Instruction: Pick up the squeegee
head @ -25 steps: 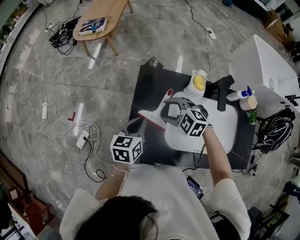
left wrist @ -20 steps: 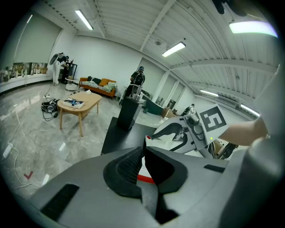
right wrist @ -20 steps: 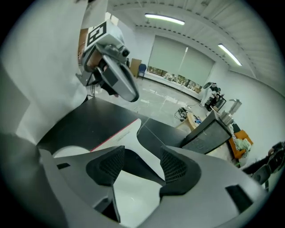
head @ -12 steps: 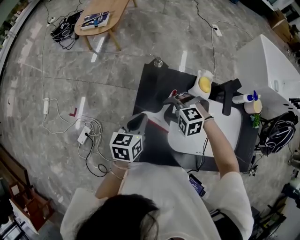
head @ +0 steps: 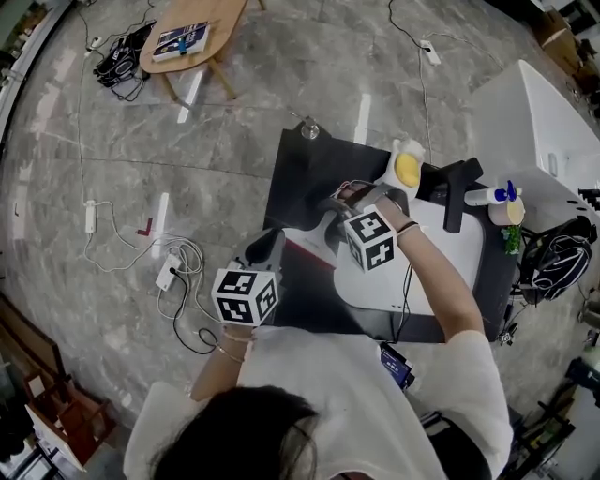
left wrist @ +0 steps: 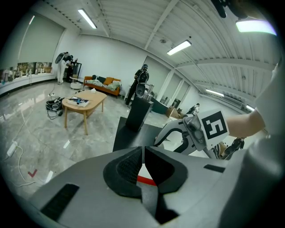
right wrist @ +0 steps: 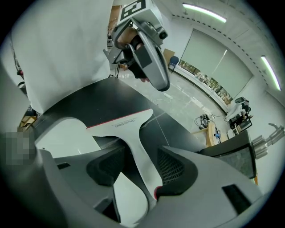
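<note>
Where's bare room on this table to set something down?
Free: the black tabletop between the squeegee and the far left corner, and the white board on its right half. Crowded: the far right edge, where the yellow-capped bottle, black object and spray bottle cluster.

One white T-shaped squeegee with a red edge (right wrist: 132, 130). Two grey grippers with marker cubes: left gripper (left wrist: 143, 156), right gripper (right wrist: 141, 165). One black rectangular table (head: 295, 178). One white rounded board (head: 450, 248). One blue-topped spray bottle (head: 487, 192), far right. One oval wooden table (head: 220, 23), far left.
</note>
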A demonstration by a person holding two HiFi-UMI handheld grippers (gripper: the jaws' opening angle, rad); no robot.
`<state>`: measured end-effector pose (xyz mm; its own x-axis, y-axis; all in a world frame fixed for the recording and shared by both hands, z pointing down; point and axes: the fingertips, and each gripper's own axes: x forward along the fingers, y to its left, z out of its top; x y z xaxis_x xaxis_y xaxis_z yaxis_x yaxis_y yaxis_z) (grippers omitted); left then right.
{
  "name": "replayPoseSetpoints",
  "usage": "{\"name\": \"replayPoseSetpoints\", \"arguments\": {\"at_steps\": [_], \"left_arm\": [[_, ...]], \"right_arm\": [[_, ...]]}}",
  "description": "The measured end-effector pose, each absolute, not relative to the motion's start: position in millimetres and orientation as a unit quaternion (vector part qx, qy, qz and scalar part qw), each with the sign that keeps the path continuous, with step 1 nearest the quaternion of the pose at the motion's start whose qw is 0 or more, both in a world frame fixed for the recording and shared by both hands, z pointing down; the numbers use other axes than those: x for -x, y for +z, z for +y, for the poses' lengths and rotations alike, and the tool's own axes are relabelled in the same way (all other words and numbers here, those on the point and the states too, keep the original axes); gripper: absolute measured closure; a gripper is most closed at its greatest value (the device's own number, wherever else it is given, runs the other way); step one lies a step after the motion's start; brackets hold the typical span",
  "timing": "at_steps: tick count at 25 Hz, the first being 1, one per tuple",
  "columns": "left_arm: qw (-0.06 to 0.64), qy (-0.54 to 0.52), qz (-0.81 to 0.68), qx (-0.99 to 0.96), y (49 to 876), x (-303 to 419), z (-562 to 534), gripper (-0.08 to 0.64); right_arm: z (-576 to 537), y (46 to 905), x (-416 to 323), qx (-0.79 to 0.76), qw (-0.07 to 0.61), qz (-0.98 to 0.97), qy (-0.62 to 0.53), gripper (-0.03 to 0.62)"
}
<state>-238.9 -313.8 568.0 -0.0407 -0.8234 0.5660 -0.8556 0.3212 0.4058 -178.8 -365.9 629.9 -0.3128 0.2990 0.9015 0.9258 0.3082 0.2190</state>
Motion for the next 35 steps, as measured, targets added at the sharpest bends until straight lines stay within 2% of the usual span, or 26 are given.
{"name": "replayPoseSetpoints", "arguments": {"at_steps": [7, 13, 22, 35], "left_arm": [[0.382, 0.009, -0.722, -0.577, 570, 245, -320, 0.52], [0.387, 0.008, -0.723, -0.572, 575, 245, -316, 0.52], [0.404, 0.001, -0.727, -0.555, 586, 243, -300, 0.52], [0.391, -0.006, -0.739, -0.549, 575, 254, -291, 0.52]], "right_arm": [[-362, 639, 188, 0.461, 0.392, -0.667, -0.434, 0.357], [-358, 645, 183, 0.481, 0.396, -0.649, -0.436, 0.428], [-356, 648, 178, 0.523, 0.413, -0.601, -0.44, 0.46], [-347, 647, 166, 0.516, 0.423, -0.619, -0.415, 0.485]]}}
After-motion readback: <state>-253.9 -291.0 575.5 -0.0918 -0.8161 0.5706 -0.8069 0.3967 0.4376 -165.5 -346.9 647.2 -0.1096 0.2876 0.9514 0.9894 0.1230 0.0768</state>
